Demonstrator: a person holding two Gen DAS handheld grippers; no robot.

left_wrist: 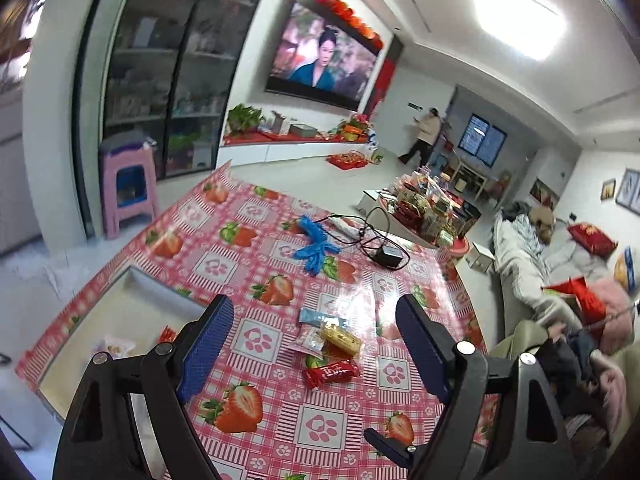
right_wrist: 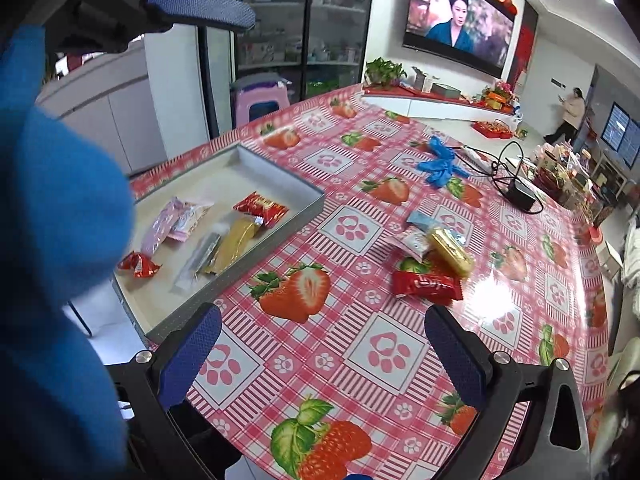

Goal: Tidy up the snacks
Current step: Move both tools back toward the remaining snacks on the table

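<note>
Four wrapped snacks are seen lying loose in a small cluster on the strawberry-print tablecloth [right_wrist: 320, 300]: a red-wrapped bar [right_wrist: 426, 285], a yellow wafer pack [right_wrist: 450, 251], a pink-and-white packet [right_wrist: 412, 242] and a pale blue packet [right_wrist: 421, 219], each touching or overlapping its neighbour. Six more snacks are held in the shallow grey tray [right_wrist: 280, 216] at the table's left edge, among them a red packet [right_wrist: 261, 208], a gold bar [right_wrist: 234, 246] and a small red candy [right_wrist: 138, 266]. The left gripper [left_wrist: 316, 344] is held above the cloth with its blue-padded jaws spread wide and nothing between them. The right gripper [right_wrist: 322, 356] is likewise held with its jaws apart and empty, the loose cluster lying beyond its fingertips. Blue gloves [right_wrist: 440, 164] and a black adapter [right_wrist: 520, 196] with its cable are seen farther along the table.
</note>
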